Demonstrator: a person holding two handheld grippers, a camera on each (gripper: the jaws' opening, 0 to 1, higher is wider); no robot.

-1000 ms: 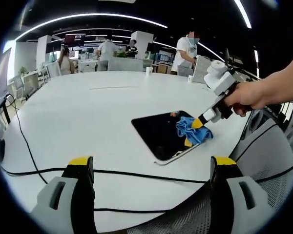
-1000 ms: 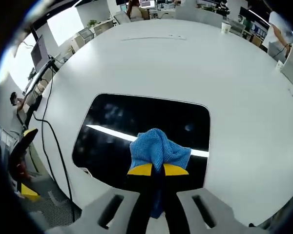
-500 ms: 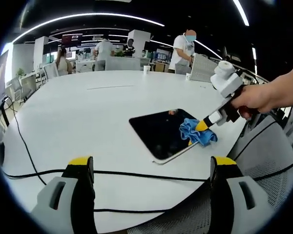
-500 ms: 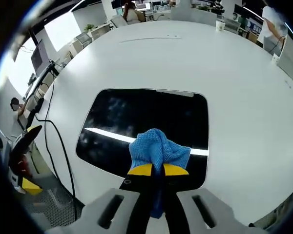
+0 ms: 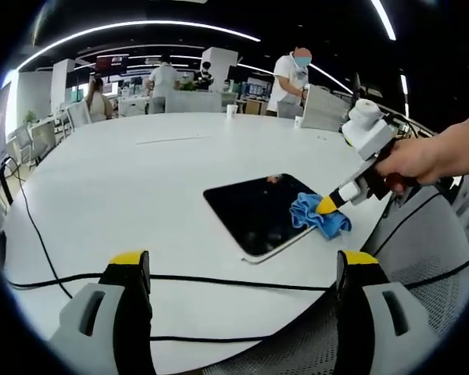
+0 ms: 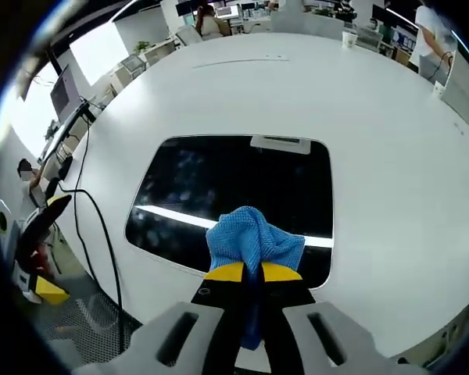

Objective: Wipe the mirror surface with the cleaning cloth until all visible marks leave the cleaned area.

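Observation:
A dark rectangular mirror (image 5: 258, 211) (image 6: 219, 195) lies flat on the white round table (image 5: 141, 172). A blue cleaning cloth (image 5: 319, 217) (image 6: 254, 238) rests bunched on the mirror's edge nearest my right gripper. My right gripper (image 6: 253, 272) (image 5: 326, 206) is shut on the cloth, yellow tips pinching it, and a hand holds that gripper at the right of the left gripper view. My left gripper (image 5: 246, 269) stands open over the table's near edge, well short of the mirror, with nothing between its jaws. Faint smudges show on the mirror's left part in the right gripper view.
A black cable (image 5: 219, 280) runs across the table's near edge. Paper cups (image 5: 231, 111) stand at the far side. Several people (image 5: 289, 74) are beyond the table among desks. A mesh chair back (image 5: 430, 258) sits at the right.
The right gripper has drawn the cloth a little toward the mirror's near edge, so more dark glass shows beyond the cloth. The left gripper stays where it was.

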